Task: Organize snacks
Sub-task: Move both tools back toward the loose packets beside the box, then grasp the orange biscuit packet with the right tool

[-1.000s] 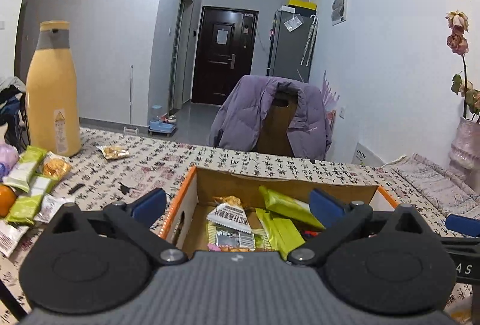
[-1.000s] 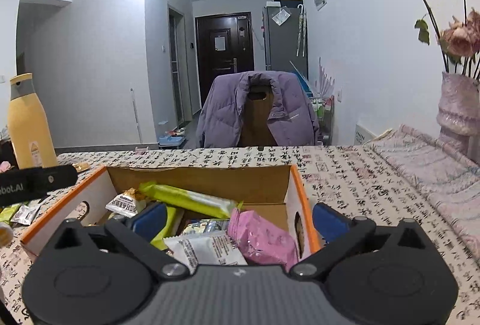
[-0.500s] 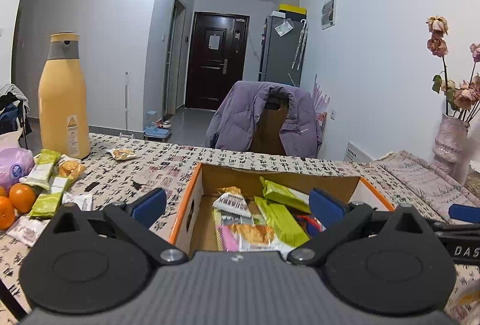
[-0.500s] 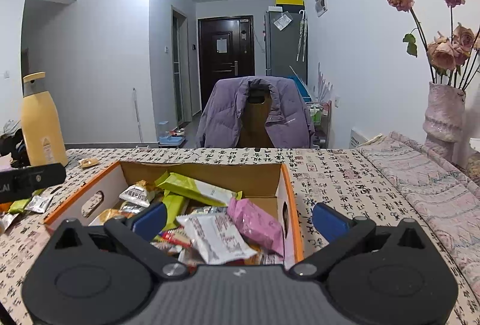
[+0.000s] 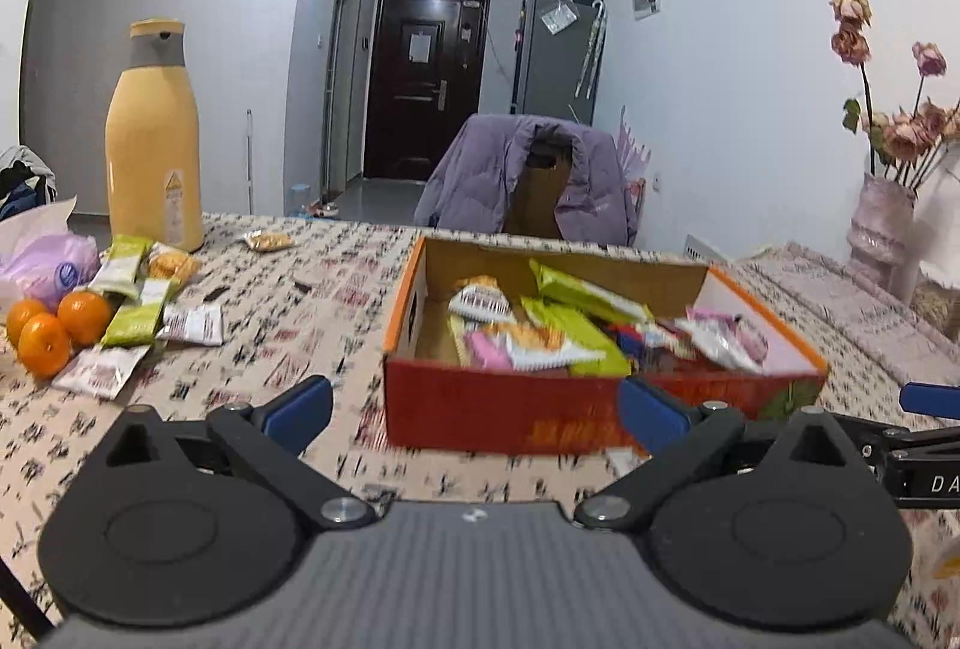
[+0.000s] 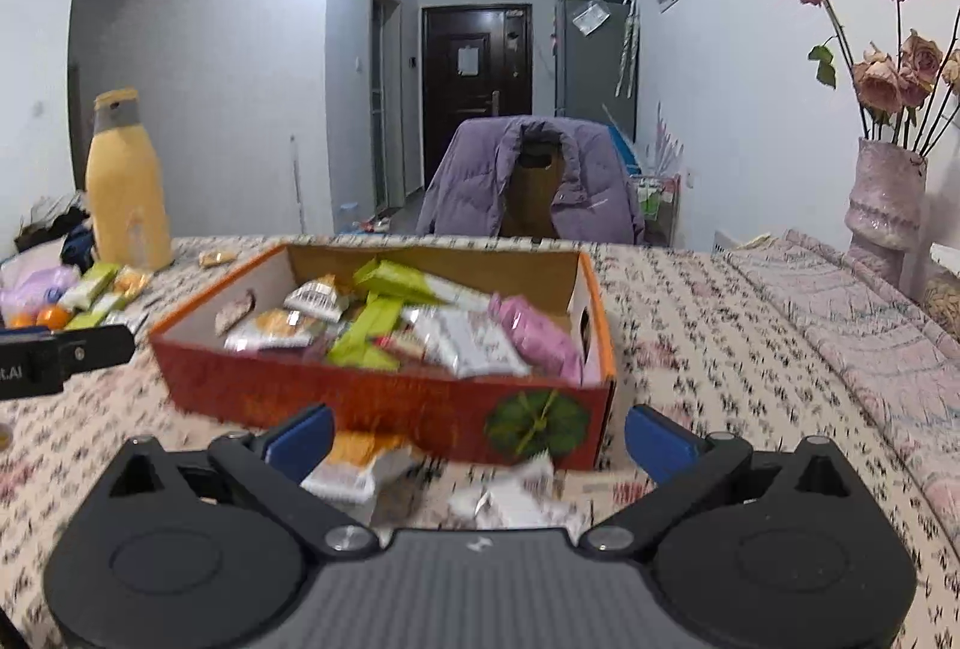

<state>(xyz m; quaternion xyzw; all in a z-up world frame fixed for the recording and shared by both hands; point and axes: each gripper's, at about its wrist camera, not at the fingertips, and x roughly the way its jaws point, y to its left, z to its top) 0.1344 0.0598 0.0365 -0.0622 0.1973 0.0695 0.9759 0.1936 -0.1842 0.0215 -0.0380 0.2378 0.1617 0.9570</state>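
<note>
On the patterned tablecloth (image 6: 690,325) sits an open cardboard box (image 6: 384,403) heaped with snack packets (image 6: 456,334), near the middle of the table. A tall yellow bottle (image 5: 153,151) stands far left, with loose green bars (image 5: 135,316) and oranges (image 5: 45,343) beside it. Two more wrappers (image 6: 360,460) lie just in front of the box. The left gripper (image 5: 474,412) and right gripper (image 6: 477,433) both hang before the box, fingers spread wide, holding nothing.

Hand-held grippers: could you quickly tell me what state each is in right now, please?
Left hand-held gripper: open, holding nothing.
Right hand-held gripper: open, holding nothing.
</note>
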